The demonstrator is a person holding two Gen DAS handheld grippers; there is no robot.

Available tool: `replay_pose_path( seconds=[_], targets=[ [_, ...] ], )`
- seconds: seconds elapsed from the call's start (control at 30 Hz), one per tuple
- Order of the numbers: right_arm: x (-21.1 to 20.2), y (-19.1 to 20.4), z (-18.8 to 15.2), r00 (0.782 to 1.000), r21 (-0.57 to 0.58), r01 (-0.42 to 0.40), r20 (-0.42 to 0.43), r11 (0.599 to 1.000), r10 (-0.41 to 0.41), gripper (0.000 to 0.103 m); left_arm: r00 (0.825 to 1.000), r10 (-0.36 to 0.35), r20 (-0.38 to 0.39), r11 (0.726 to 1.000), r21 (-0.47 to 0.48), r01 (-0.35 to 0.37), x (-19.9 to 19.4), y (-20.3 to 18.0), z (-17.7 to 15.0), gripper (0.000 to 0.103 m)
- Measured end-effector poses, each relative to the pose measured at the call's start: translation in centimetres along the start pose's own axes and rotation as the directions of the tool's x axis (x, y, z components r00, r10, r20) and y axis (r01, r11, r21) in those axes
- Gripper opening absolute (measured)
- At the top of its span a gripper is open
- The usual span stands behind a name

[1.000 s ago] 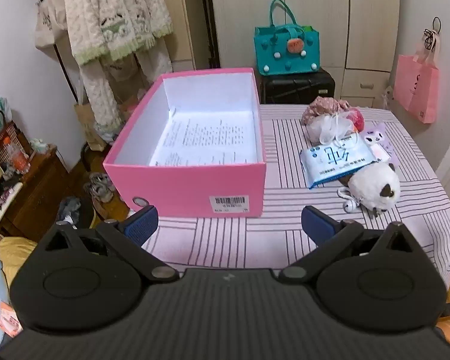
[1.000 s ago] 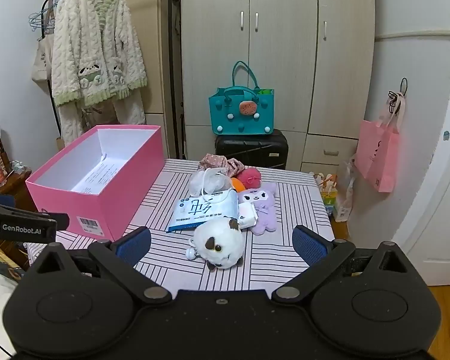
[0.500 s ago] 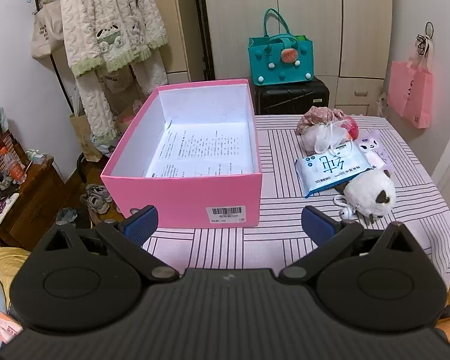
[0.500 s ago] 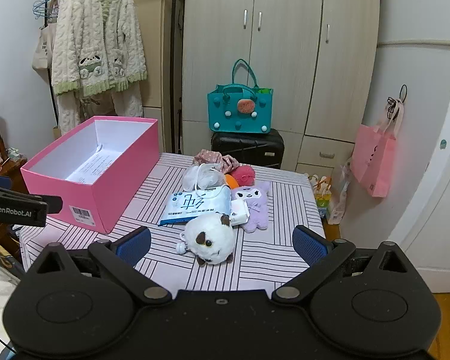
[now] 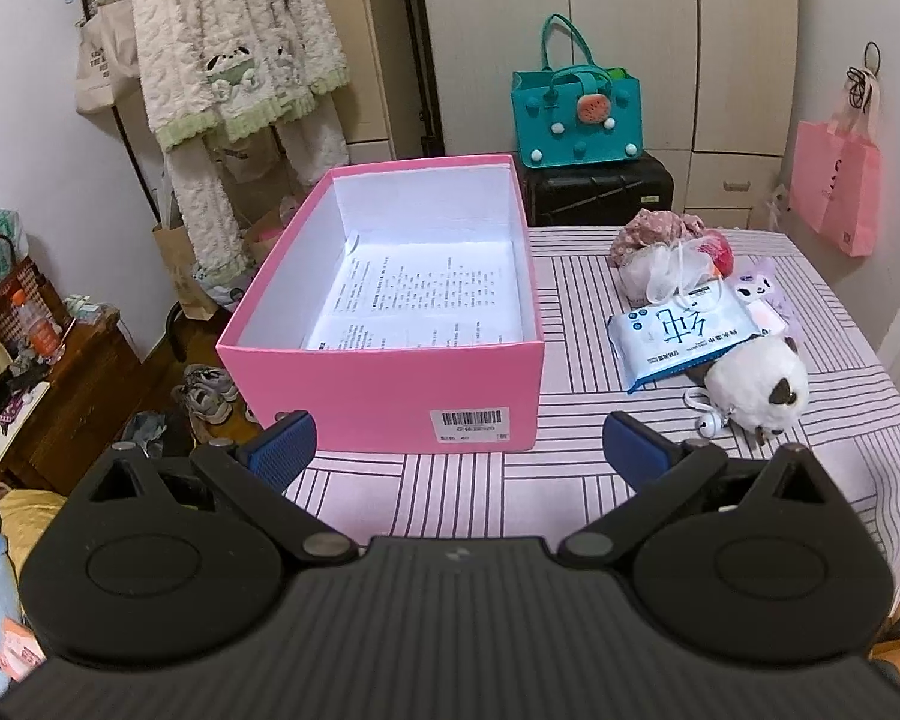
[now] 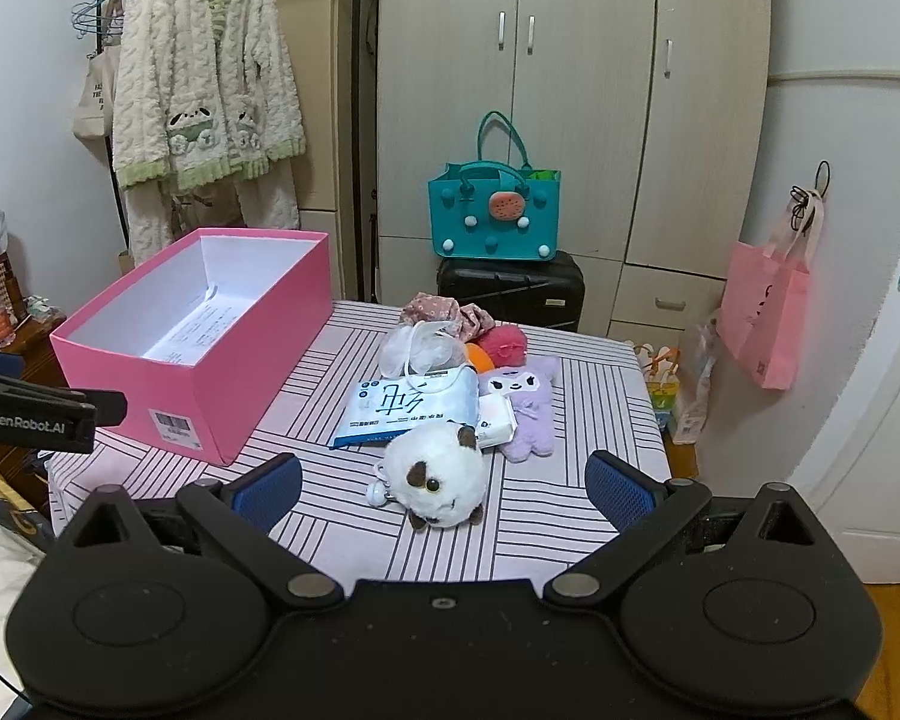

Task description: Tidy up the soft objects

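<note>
An open pink box point(image 5: 384, 384) point(image 6: 240, 384) with printed paper inside sits on the left of the striped table point(image 5: 450, 498). A pile of soft things lies to its right: a white plush cat point(image 6: 435, 474) point(image 5: 756, 387), a wipes pack point(image 6: 411, 405) point(image 5: 681, 330), a purple plush point(image 6: 528, 402), a red ball point(image 6: 504, 345), floral fabric point(image 6: 444, 309) and a mesh pouch point(image 6: 417, 348). My left gripper point(image 5: 456, 444) is open and empty in front of the box. My right gripper point(image 6: 444, 492) is open and empty, just short of the cat.
A teal bag point(image 6: 495, 219) sits on a black suitcase point(image 6: 510, 288) behind the table. A pink bag point(image 6: 765, 306) hangs on the right wall. A robe point(image 6: 204, 90) hangs at the left. A cluttered side table point(image 5: 36, 372) and shoes point(image 5: 207, 396) lie left of the table.
Both grippers have pulled back and risen a little, so the box and the pile sit farther and higher in view. Both stay open and empty.
</note>
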State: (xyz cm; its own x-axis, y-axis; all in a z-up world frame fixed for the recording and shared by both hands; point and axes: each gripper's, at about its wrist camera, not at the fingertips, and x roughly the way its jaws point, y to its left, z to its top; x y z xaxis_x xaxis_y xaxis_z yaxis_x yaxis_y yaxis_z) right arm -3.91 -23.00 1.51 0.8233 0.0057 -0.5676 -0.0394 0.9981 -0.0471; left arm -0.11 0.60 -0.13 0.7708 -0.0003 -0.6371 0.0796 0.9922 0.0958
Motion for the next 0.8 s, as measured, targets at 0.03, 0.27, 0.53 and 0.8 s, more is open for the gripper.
replay_pose_path(
  seconds=[0.03, 0.27, 0.53, 0.8],
  targets=[
    [-0.03, 0.03, 0.03, 1.0, -0.001, 0.0, 0.001, 1.0, 0.0, 0.102, 1.0, -0.001, -0.001, 1.0, 0.005, 0.001, 0.08, -0.05, 0.02, 0.103],
    [-0.07, 0.03, 0.12, 1.0, -0.002, 0.007, 0.002, 1.0, -0.007, 0.102, 1.0, -0.017, -0.006, 1.0, 0.008, 0.017, 0.21, 0.22, 0.24, 0.103],
    [0.3, -0.34, -0.02, 1.0, 0.01, 0.008, -0.008, 1.0, -0.008, 0.102, 1.0, -0.019, -0.012, 1.0, 0.005, 0.019, 0.34, 0.19, 0.26, 0.103],
    [0.15, -0.27, -0.09, 1.0, 0.006, 0.008, -0.006, 1.0, -0.008, 0.102, 0.999, -0.027, -0.019, 1.0, 0.011, 0.028, 0.5, 0.14, 0.42, 0.103]
  ],
)
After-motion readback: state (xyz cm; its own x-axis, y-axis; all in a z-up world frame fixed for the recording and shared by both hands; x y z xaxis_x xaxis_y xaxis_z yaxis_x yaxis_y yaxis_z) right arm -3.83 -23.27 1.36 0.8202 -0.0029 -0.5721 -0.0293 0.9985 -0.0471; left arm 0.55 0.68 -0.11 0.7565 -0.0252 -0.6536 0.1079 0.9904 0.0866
